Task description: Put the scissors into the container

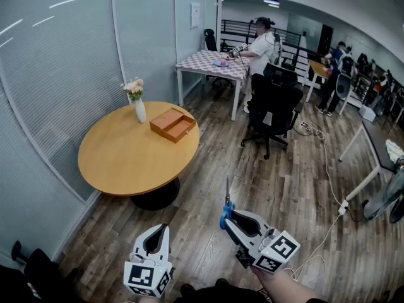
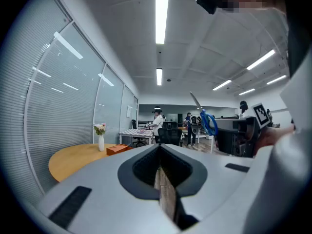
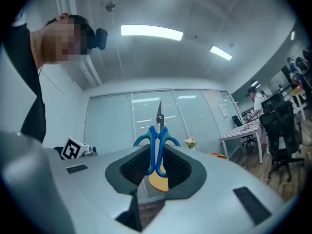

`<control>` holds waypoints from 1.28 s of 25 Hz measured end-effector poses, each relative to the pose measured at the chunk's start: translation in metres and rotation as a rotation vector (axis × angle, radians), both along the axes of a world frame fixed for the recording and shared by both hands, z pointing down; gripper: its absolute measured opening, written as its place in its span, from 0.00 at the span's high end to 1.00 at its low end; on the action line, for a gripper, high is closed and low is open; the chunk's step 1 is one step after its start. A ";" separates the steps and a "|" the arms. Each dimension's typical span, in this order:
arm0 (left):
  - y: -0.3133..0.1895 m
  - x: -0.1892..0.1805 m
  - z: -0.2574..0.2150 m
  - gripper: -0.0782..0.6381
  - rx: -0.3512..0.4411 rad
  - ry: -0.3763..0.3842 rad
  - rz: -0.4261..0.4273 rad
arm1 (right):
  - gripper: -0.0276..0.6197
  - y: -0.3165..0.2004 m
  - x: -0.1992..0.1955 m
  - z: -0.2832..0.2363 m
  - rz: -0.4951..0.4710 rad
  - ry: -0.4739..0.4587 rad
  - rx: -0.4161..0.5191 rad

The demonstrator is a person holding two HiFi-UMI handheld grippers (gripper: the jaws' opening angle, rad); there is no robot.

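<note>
My right gripper (image 1: 228, 214) is shut on blue-handled scissors (image 1: 226, 206), whose blades point up and away from me over the wooden floor. In the right gripper view the scissors (image 3: 157, 139) stand upright between the jaws of the right gripper (image 3: 157, 156). The container, an orange-brown wooden box (image 1: 172, 124) with its drawer pulled out, sits at the far right of the round wooden table (image 1: 123, 160), well ahead and to the left. My left gripper (image 1: 158, 231) hangs low beside the right one, shut and empty. The left gripper view shows the box (image 2: 117, 149) and the scissors (image 2: 208, 122).
A white vase of flowers (image 1: 138, 102) stands on the table behind the box. A glass wall with blinds (image 1: 57, 74) runs along the left. A black office chair (image 1: 273, 109), a checkered table (image 1: 211, 65) with a person (image 1: 261, 50) and floor cables (image 1: 328, 169) lie ahead.
</note>
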State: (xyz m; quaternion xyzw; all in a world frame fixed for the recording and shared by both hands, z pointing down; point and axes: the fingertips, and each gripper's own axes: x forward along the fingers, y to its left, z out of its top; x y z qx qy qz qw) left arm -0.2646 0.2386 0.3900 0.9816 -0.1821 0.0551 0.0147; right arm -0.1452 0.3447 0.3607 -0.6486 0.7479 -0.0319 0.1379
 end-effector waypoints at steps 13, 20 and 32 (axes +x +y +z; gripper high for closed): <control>0.025 0.052 0.003 0.87 -0.009 -0.007 0.017 | 0.82 0.031 0.050 0.003 0.010 -0.013 0.019; 0.036 0.085 0.007 0.87 -0.011 -0.026 0.007 | 0.82 0.043 0.095 -0.012 0.046 -0.017 0.046; -0.038 0.137 -0.008 0.87 0.000 0.010 0.004 | 0.82 -0.017 0.131 -0.005 0.040 -0.006 0.028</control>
